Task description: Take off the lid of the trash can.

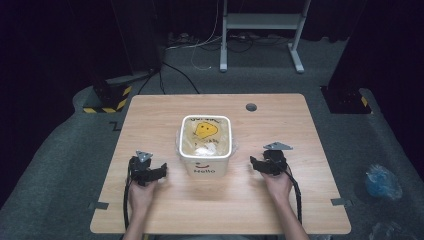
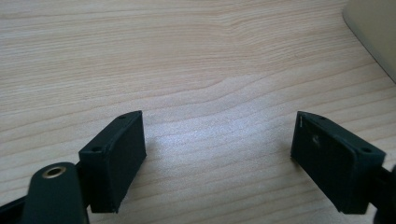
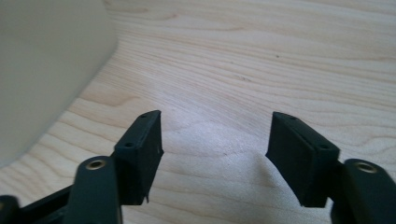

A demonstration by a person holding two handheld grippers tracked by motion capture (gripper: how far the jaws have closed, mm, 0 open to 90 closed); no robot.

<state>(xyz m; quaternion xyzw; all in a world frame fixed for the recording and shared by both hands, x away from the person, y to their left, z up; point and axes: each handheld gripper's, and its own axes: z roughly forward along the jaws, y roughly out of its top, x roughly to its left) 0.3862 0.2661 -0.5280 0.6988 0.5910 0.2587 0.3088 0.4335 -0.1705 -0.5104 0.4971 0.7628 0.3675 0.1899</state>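
A white square bucket (image 1: 205, 145) printed "Hello" stands mid-table, lined with a clear bag that has a yellow shape on it. My left gripper (image 1: 156, 171) rests on the wood to the bucket's left, held by a hand. It is open with bare table between its jaws (image 2: 217, 140), and the bucket's wall (image 2: 373, 32) sits at the upper right of the left gripper view. My right gripper (image 1: 256, 163) lies to the bucket's right, also open and empty (image 3: 215, 142). The bucket's side (image 3: 46, 70) takes up the left of the right gripper view.
The wooden table (image 1: 300, 130) has a round cable hole (image 1: 251, 107) at the back. Beyond it are a white desk frame (image 1: 260, 30), cables and striped black-yellow bases (image 1: 107, 102). A blue plastic bag (image 1: 381, 181) lies on the carpet at the right.
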